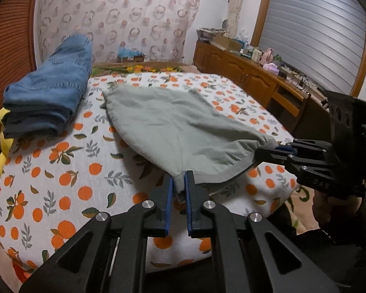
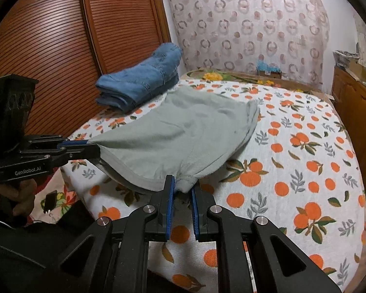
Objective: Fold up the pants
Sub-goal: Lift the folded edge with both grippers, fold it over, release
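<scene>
"GenRobot.AI" is printed in white on the left tool (image 2: 95,150). The grey-green pants (image 1: 183,127), soft and creased, lie on the orange-print bed (image 1: 61,183), their near edge lifted. The left tool and the right tool (image 2: 183,185) each clench a near corner.

Pants (image 1: 173,127) on bed (image 1: 61,183) – folded jeans (image 1: 51,90) behind, left.
</scene>
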### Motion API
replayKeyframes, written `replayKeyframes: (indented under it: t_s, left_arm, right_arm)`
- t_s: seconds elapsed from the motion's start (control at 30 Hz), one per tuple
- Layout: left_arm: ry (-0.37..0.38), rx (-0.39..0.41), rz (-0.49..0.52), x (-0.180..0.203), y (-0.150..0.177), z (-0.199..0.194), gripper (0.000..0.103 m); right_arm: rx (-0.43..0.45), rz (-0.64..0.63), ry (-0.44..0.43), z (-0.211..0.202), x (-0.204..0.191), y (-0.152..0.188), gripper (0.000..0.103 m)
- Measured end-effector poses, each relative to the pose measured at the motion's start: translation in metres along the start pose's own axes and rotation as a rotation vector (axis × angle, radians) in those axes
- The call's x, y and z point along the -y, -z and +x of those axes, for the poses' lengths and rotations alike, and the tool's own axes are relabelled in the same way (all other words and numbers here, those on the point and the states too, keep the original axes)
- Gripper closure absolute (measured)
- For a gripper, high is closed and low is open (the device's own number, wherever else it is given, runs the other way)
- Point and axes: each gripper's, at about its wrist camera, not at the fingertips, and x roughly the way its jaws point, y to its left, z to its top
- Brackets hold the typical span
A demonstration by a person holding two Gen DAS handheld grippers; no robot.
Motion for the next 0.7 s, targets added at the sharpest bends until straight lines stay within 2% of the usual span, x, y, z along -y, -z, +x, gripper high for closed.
replayKeyframes:
  t_s: [0.23,0.7]
  left_arm:
    - [0.012,0.050,0.014,0.005,-0.014,-0.019,0.093]
    - [-0.055,0.095,0.021,-0.017,-0.064,0.011,0.093]
  right_arm:
    - [0.051,-0.023,-0.006,-0.015,0.001,-0.009,0.091]
    - [0.104,-0.059,0.067,0.018,0.010,-0.055,0.091]
